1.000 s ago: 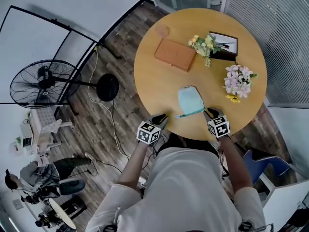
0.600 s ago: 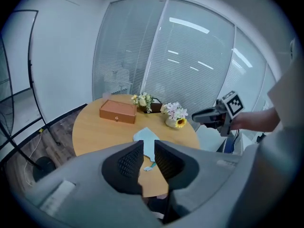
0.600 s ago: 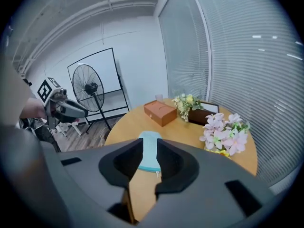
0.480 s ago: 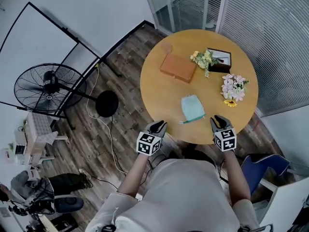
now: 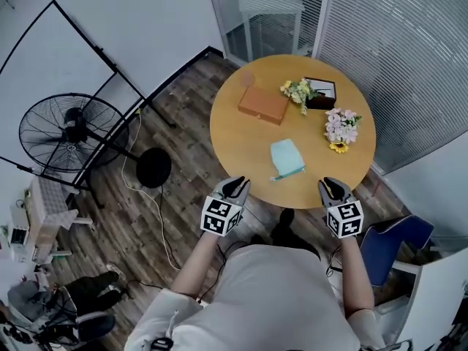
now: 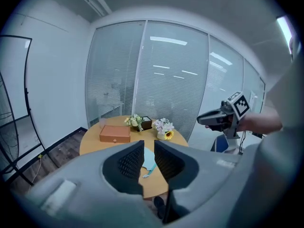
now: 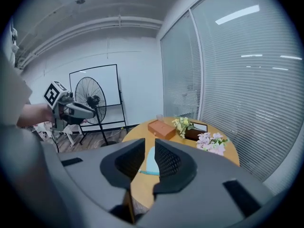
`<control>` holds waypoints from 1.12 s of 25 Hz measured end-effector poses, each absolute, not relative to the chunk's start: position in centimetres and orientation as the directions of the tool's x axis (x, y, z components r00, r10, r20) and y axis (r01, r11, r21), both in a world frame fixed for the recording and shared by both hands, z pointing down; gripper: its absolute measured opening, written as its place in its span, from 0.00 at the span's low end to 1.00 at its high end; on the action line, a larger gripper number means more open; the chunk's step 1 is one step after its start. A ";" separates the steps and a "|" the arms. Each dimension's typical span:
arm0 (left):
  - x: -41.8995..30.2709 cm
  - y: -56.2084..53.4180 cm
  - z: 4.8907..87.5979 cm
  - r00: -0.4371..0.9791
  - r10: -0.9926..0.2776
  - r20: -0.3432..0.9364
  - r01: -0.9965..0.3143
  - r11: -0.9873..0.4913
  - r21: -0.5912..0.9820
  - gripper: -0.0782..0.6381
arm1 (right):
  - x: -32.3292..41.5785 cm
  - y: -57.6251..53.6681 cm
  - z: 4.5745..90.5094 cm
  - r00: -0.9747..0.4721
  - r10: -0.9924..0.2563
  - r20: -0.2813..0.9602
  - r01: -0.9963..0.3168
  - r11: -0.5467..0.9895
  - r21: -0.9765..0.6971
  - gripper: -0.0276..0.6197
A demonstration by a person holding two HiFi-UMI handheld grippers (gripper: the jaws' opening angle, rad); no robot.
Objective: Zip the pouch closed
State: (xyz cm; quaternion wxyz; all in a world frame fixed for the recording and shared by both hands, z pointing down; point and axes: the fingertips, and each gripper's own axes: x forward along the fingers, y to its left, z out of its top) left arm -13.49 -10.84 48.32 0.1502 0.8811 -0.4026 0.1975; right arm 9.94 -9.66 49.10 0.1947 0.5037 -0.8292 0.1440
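In the head view the pouch (image 5: 287,158) lay on the table (image 5: 234,141), well apart from the left gripper (image 5: 235,186) and right gripper (image 5: 330,188); the left gripper view, then the right gripper view, showed jaws slightly apart, empty, the pouch far beyond the gap.

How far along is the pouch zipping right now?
Done: cannot confirm; the pouch lies on the table, its zip too small to read. In hand: nothing; left gripper and right gripper are empty, short of the table. Left: check the zip.
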 end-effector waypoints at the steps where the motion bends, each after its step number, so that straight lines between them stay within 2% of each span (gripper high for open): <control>1: -13.4 -10.5 47.8 0.604 -0.649 0.463 -0.764 -0.637 0.103 0.21 | 9.9 -8.8 48.3 -0.411 -0.790 0.455 -0.894 0.446 -0.033 0.14; 6: -12.5 -8.7 45.5 0.619 -0.644 0.449 -0.746 -0.660 0.083 0.20 | 10.5 -5.3 43.9 -0.377 -0.845 0.380 -0.913 0.408 0.002 0.09; 11: -10.6 -7.4 43.0 0.650 -0.659 0.379 -0.734 -0.673 0.089 0.18 | 11.9 -3.1 41.9 -0.372 -0.865 0.337 -0.916 0.400 0.016 0.05; 19: -8.2 -5.1 39.4 0.663 -0.697 0.275 -0.739 -0.667 0.092 0.14 | 13.8 -2.1 39.8 -0.429 -0.859 0.280 -0.892 0.451 0.019 0.05; 28: -7.3 -3.0 37.4 0.635 -0.734 0.241 -0.767 -0.637 0.081 0.14 | 15.7 -2.8 37.4 -0.485 -0.842 0.237 -0.861 0.507 0.036 0.05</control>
